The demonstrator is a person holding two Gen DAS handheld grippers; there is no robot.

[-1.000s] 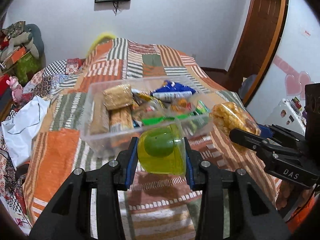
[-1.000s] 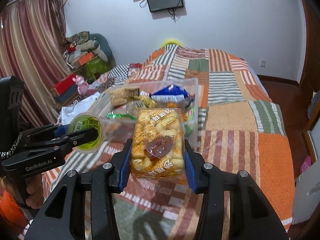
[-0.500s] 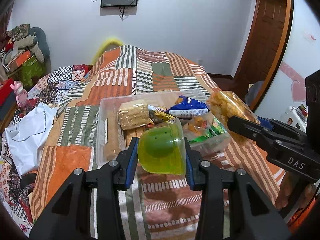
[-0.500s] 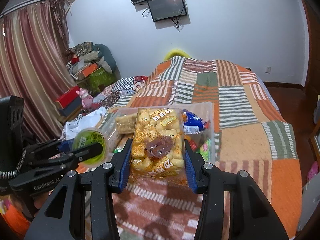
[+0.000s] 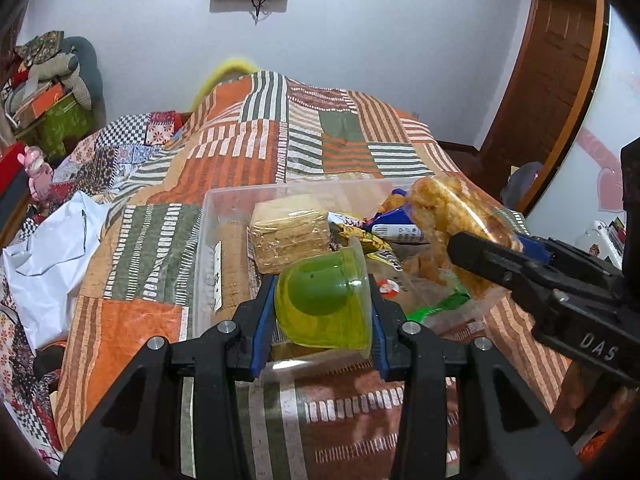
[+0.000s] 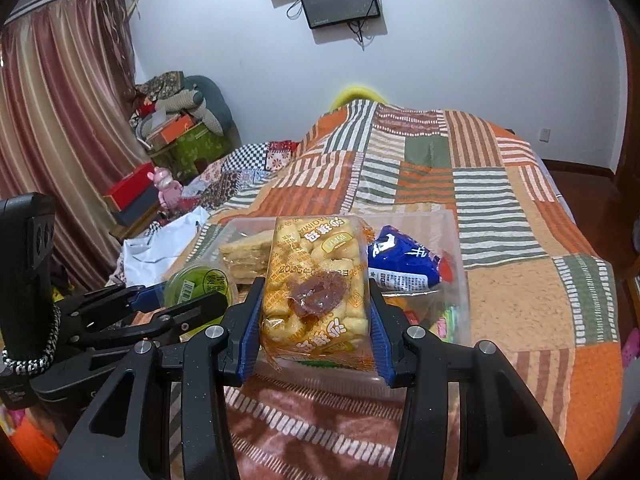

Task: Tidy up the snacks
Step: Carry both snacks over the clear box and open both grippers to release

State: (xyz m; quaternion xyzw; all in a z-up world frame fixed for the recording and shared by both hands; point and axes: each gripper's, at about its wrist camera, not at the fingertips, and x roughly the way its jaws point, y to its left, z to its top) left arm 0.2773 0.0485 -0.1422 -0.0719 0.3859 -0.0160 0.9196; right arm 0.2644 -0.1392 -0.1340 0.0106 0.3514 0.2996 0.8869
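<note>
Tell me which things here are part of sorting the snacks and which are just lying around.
Job: green jelly cup in left gripper; puffed snack bag in right gripper; clear bin; blue packet.
Lying about: white bag, pink toy, wall screen.

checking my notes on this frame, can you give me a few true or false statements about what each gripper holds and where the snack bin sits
1. The left gripper is shut on a green jelly cup. True.
2. The right gripper is open with nothing between its fingers. False: it is shut on a yellow snack pack.
3. The clear plastic bin sits on a wooden desk. False: it rests on the striped patchwork bedspread.
4. A blue snack bag lies inside the bin. True.
5. A wrapped stack of wafers lies in the bin beyond the jelly cup. True.
6. The bin holds nothing yet. False: several snacks already lie in it.
</note>
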